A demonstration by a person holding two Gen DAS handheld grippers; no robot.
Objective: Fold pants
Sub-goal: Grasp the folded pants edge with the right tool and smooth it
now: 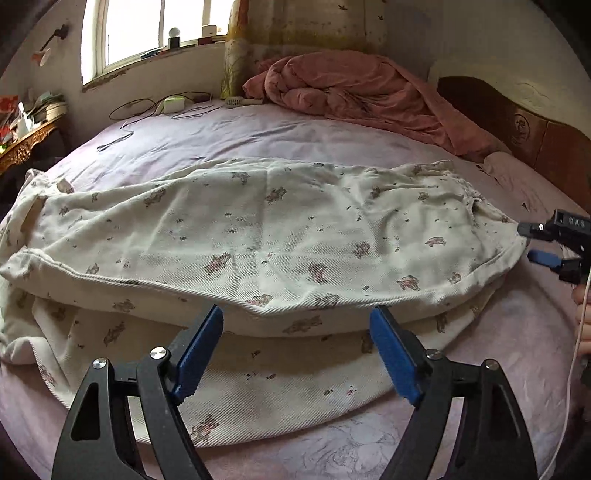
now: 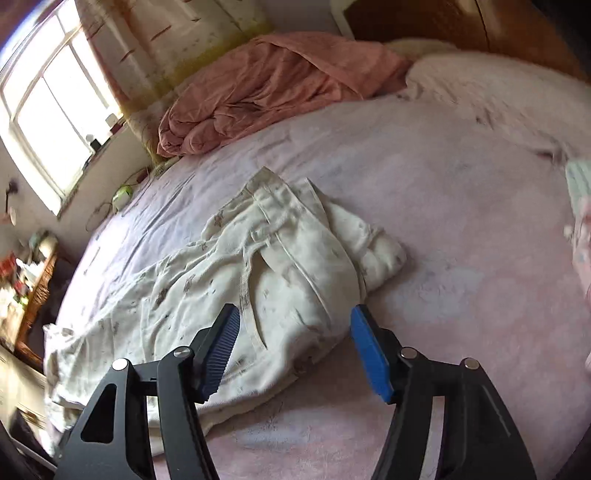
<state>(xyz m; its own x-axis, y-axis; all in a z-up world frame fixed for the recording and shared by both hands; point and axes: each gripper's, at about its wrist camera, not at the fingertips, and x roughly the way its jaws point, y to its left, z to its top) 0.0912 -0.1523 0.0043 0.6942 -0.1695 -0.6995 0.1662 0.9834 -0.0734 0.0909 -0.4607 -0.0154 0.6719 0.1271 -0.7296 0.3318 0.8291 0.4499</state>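
A: What's on the far left of the room?

B: In the left wrist view, a carved wooden bench (image 1: 27, 142) crowded with small clutter, against the wall. Above and to its right is a bright window (image 1: 147, 31) with a few small things along the sill.

A: And the surface itself?

B: A bed (image 1: 229, 136) under a pale pink sheet. Near its far edge, below the window, lie dark cables (image 1: 147, 107) and a small white and green box (image 1: 173, 104).

A: Where are the pants?

B: The pants (image 1: 258, 229), cream with a small printed pattern, lie stretched across the middle of the bed, one leg folded over the other, the lower layer showing along the near edge. The leg ends are at the left and the waist at the right.

A: The claws?

B: The left claw (image 1: 297, 352) stands apart over the near edge of the pants, with nothing pinched between its blue pads. The right claw (image 2: 295, 350) is also apart; in its own view the waist of the pants lies just beyond and between the fingers, and the pads do not press on it. From the left wrist view it shows at the right edge of the cloth.

A: Farther right?

B: A rumpled salmon-pink quilt (image 1: 354, 88) is heaped at the back of the bed, a patterned curtain (image 1: 295, 26) hangs behind it, and a dark wooden headboard (image 1: 535, 136) closes off the right end.
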